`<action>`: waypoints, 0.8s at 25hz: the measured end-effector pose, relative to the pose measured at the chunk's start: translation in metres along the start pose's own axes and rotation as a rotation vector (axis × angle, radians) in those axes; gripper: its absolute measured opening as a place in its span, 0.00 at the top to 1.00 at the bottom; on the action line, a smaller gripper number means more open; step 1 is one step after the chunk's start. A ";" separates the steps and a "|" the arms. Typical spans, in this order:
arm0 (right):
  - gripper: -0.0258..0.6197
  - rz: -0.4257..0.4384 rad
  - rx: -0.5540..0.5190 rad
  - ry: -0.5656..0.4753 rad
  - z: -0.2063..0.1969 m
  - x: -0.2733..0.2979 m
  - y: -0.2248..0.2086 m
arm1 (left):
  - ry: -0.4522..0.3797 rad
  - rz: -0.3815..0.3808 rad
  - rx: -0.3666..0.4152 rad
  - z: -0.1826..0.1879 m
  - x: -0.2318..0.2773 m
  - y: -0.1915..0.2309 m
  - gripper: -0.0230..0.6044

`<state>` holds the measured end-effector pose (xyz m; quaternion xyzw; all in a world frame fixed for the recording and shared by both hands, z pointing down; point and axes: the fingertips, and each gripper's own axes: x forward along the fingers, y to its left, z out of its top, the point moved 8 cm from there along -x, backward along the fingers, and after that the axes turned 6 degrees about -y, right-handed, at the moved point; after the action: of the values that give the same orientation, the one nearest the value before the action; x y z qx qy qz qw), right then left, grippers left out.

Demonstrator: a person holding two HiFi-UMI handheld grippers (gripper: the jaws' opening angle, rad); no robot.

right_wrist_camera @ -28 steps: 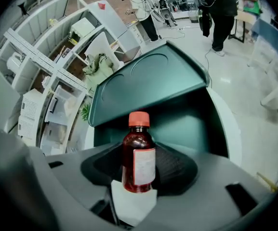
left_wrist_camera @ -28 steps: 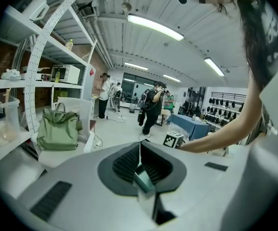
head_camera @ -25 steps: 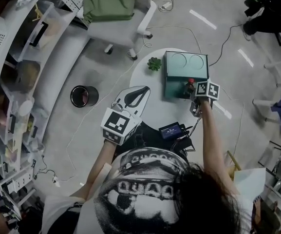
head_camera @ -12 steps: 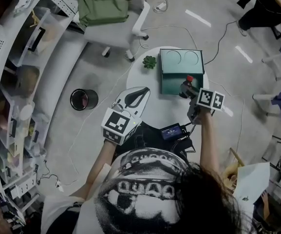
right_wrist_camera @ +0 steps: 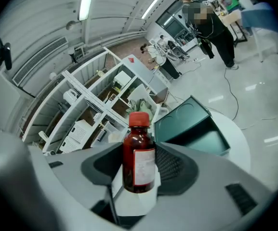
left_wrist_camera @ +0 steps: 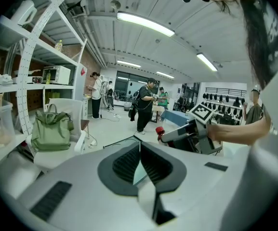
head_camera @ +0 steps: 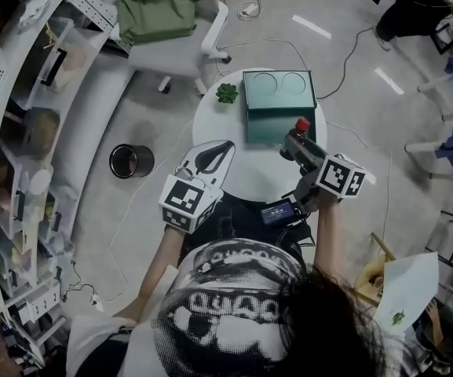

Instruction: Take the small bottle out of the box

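Brown small bottle, red cap, out of the green box, up just beside it, pinched tight in right gripper jaws. Left gripper jaws pressed together, empty. Job done, by the look.

left claw, grey-white shell with black ribbed pads: jaws together, nothing between them, nose pitched slightly down. Its marker cube sits at the wrist end and the bare left forearm runs back to the torso. right claw, same build: jaws clamped on small dark-red bottle with red cap, held upright between the pads. right forearm stretched forward.
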<state>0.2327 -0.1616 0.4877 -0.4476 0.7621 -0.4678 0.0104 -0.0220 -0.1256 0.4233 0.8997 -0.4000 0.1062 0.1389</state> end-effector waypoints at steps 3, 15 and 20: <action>0.63 0.026 -0.016 -0.025 -0.002 -0.019 0.003 | 0.001 0.006 0.003 -0.003 0.001 -0.013 0.94; 0.63 0.128 -0.046 -0.055 -0.017 -0.071 0.009 | 0.015 0.049 0.007 -0.015 -0.004 -0.068 0.94; 0.63 0.192 -0.092 -0.073 -0.023 -0.080 0.014 | 0.019 0.070 0.018 -0.016 -0.010 -0.080 0.94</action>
<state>0.2614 -0.0881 0.4585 -0.3893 0.8211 -0.4127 0.0622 0.0302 -0.0617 0.4217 0.8853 -0.4288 0.1232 0.1309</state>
